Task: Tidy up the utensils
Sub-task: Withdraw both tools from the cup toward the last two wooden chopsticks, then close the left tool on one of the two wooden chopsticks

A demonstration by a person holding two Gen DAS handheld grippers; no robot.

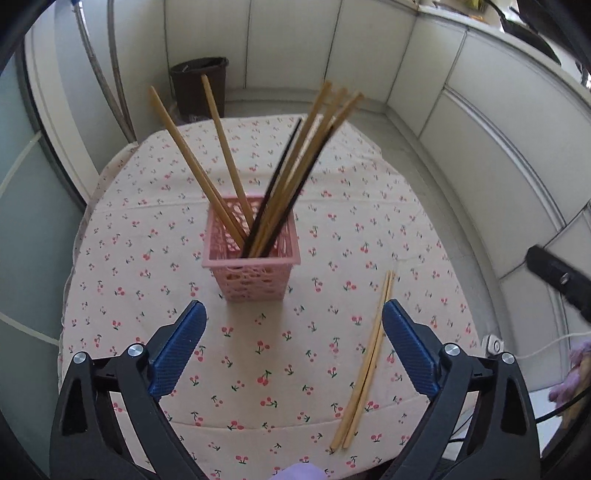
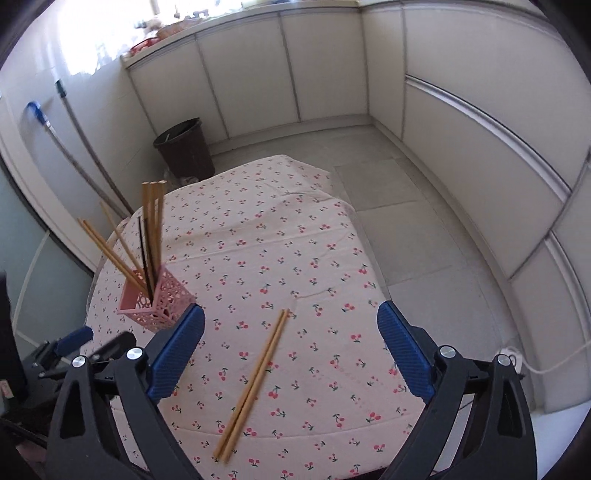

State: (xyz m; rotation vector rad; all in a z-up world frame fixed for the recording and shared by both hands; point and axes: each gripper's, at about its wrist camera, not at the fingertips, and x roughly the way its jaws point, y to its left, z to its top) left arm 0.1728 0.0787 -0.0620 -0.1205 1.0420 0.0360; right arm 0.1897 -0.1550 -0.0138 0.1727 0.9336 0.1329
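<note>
A home kitchen, by the look of it. White cabinet fronts [image 2: 325,70] wrapping around a table under a cherry-print tablecloth [image 2: 295,258], with a cluttered countertop [image 2: 166,29] above the cabinets. Beyond the table's far corner, a brown waste bin [image 2: 184,147] on pale floor tiles [image 2: 406,221]; left of the bin, mop handles [image 2: 81,147] leaning on the wall.

Both tongs [image 1: 293,314] [image 2: 291,317] have black frames, ribbed blue pads, silver screws.

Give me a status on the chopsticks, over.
Left gripper and right gripper both open, empty. Loose chopstick pair flat on the cloth, below the right gripper. Pink holder upright, chopsticks in it. Nothing in the way.
</note>
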